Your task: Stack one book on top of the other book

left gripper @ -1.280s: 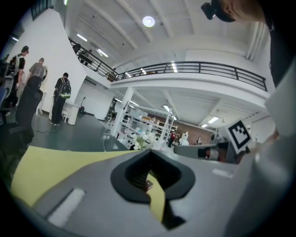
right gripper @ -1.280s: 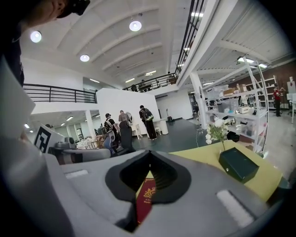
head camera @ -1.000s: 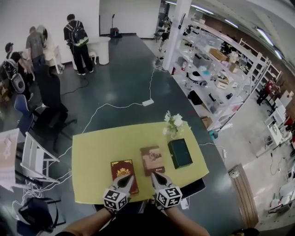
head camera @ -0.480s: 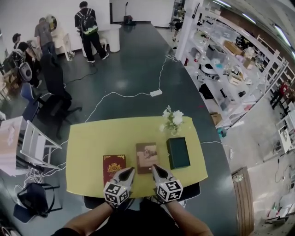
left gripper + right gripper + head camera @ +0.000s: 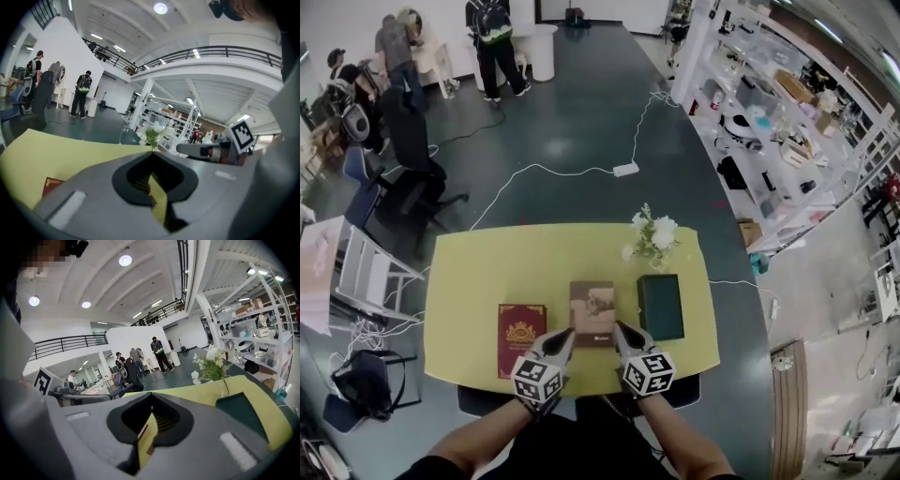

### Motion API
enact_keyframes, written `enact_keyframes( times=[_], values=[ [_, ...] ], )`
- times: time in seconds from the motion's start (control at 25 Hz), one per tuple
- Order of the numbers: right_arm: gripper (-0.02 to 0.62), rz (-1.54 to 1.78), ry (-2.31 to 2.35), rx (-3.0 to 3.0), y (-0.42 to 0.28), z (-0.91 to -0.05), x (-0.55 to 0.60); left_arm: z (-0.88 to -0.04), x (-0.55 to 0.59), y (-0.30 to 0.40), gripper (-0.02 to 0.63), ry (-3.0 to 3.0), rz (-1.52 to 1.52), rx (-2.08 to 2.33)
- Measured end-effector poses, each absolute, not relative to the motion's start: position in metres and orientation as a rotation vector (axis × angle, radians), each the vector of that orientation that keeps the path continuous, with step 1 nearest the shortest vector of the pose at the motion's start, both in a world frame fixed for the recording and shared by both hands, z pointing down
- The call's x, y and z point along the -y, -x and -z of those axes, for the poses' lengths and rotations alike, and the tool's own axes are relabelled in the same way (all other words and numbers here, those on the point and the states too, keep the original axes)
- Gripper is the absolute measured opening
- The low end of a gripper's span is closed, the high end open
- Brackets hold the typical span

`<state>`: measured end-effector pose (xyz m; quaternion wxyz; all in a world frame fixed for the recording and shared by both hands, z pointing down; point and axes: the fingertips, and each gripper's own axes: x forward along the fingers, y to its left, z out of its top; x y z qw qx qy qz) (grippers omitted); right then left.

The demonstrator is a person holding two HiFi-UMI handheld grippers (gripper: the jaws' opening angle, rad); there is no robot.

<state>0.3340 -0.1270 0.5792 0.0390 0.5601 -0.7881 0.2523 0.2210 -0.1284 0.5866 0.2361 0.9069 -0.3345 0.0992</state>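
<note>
Jaws on the left gripper point(image 5: 152, 153) are pressed together with nothing held, a sliver of yellow table point(image 5: 469, 281) showing through the hollow behind their tips. Those on the right gripper point(image 5: 151, 395) are closed and empty in the same way. From the head view both grippers reach forward over the near edge of the table, side by side, each at the end of one of the person's forearms point(image 5: 478, 450). Three books lie flat on the table in a row, apart from one another and none on top of another: a red book point(image 5: 520, 337) at the left, a brown book point(image 5: 592, 312) in the middle and a green book point(image 5: 661, 307) at the right. The left gripper's tip points at the near left corner of the brown book, by the gap between it and the red book. The right gripper's tip points at the near right corner, by the gap before the green book. Whether either tip touches the brown book I cannot tell. The red book lies a little nearer the person than the other two. White flowers point(image 5: 652, 239) stand just behind the green book, by the far edge of the table. Beyond the table a white cable point(image 5: 572, 172) trails over the dark floor point(image 5: 562, 112), people point(image 5: 492, 37) stand far off at the upper left, and shelves point(image 5: 787, 122) line the right side.
</note>
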Motion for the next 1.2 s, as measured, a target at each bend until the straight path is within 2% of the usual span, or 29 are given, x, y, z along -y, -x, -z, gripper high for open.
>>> enact_keyframes(
  times=[0.08, 0.12, 0.16, 0.2, 0.56, 0.84, 0.96, 1.2],
  values=[
    [0.005, -0.795, -1.718, 2.395, -0.341, -0.595, 0.135, -0.602, 0.137, -0.223, 0.008, -2.461, -0.295, 0.940],
    [0.020, -0.808, -1.715, 2.382, -0.344, -0.603, 0.139, -0.609, 0.141, -0.224, 0.008, -2.446, -0.306, 0.951],
    [0.063, -0.822, -1.711, 2.367, -0.347, -0.612, 0.143, -0.617, 0.144, -0.224, 0.009, -2.428, -0.316, 0.960],
    [0.071, -0.837, -1.706, 2.350, -0.349, -0.621, 0.146, -0.626, 0.147, -0.225, 0.019, -2.407, -0.328, 0.966],
    [0.140, -0.981, -1.648, 2.218, -0.358, -0.712, 0.161, -0.715, 0.164, -0.230, 0.196, -2.242, -0.454, 0.957],
    [0.207, -1.107, -1.612, 2.111, -0.359, -0.777, 0.166, -0.775, 0.176, -0.234, 0.243, -2.171, -0.560, 0.946],
    [0.219, -1.155, -1.606, 2.067, -0.362, -0.804, 0.169, -0.799, 0.183, -0.237, 0.267, -2.138, -0.593, 0.946],
    [0.221, -1.212, -1.590, 2.015, -0.363, -0.843, 0.170, -0.842, 0.191, -0.236, 0.273, -2.051, -0.622, 0.963]
  ],
)
